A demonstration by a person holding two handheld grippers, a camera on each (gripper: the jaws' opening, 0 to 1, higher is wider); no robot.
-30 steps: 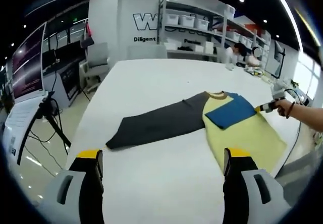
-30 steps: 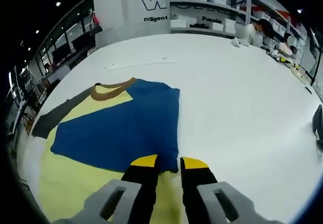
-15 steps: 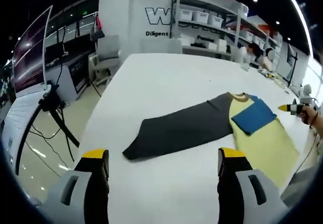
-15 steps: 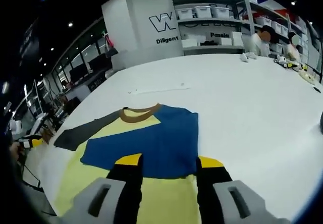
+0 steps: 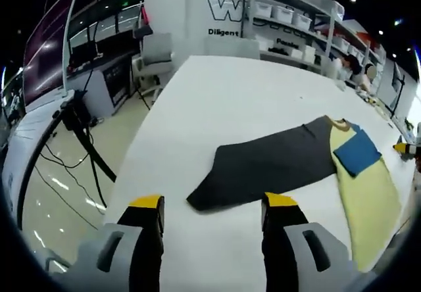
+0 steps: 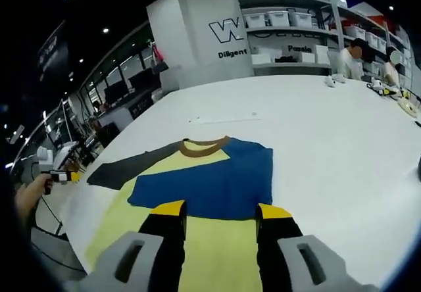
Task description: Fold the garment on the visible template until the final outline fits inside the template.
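So the garment [image 6: 197,187] is lying flat on the white bench [image 6: 329,147]: yellow body, brown collar, blue sleeve folded across the chest, dark grey sleeve [image 5: 270,167] stretched out sideways. My left hand-held gripper [image 5: 210,206] hovers at that grey sleeve's cuff, jaws apart, nothing in them. My right hand-held gripper [image 6: 214,210] is released too, over the yellow part. The back wall [image 6: 217,29] reads "W…" and "Diligent".

The white wall [image 6: 197,35] reads "W" and "Diligent"; a shelf sign [image 6: 299,48] perhaps reads "Passio"
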